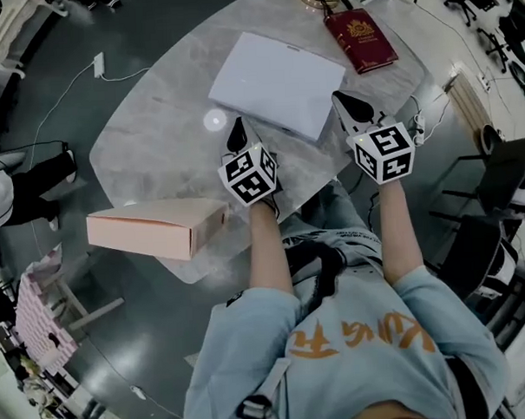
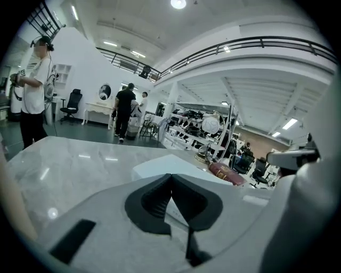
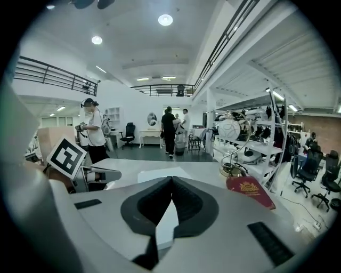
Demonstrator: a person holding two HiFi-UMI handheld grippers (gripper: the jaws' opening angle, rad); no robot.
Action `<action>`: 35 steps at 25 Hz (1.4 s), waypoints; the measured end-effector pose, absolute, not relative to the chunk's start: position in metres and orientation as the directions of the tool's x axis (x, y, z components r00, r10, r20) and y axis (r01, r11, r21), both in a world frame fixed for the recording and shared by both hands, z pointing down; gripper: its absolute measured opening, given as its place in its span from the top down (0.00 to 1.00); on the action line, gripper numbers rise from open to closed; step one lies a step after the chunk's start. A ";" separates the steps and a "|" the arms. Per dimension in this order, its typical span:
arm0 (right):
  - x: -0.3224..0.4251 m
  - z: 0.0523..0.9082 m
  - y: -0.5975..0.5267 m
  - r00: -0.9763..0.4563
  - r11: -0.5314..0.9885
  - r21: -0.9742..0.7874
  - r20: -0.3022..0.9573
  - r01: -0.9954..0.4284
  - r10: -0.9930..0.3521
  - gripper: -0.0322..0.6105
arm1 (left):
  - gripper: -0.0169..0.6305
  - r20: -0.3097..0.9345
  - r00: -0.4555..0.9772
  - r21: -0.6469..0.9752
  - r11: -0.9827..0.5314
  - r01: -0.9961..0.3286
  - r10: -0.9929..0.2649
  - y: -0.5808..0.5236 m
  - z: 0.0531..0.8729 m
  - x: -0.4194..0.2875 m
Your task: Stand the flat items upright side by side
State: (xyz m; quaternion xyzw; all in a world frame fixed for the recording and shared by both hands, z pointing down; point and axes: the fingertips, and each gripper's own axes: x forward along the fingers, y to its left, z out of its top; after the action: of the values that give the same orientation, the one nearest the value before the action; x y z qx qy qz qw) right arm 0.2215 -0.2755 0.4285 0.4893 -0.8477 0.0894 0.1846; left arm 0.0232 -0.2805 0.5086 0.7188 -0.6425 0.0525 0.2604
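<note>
Head view: left gripper (image 1: 238, 127) and right gripper (image 1: 345, 101), both clenched and empty, hover at the white folder's (image 1: 274, 80) near edge; the red book (image 1: 361, 40) lies flat beyond it, and a pink box (image 1: 155, 228) sits at the marble table's (image 1: 154, 122) near-left rim

Left gripper view: jaws together, bare marble to the left

Right gripper view: jaws together, book lying to the right

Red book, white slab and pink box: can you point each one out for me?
red book (image 1: 361, 40): head view, middle of its cover.
white slab (image 1: 279, 82): head view, middle of its top face.
pink box (image 1: 138, 236): head view, its long side face.
</note>
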 end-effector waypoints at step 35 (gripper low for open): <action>0.181 0.496 -0.437 -0.755 0.904 -0.047 0.570 -0.425 -0.325 0.94 | 0.83 0.558 -0.108 0.355 0.355 -0.865 -0.823 -0.301 0.551 0.038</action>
State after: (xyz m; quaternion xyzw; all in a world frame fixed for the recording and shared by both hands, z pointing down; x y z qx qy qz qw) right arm 0.1813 -0.4375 0.4957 0.2011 -0.9326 0.0869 0.2869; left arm 0.0384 -0.3013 0.5510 0.5673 -0.7437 0.0298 0.3524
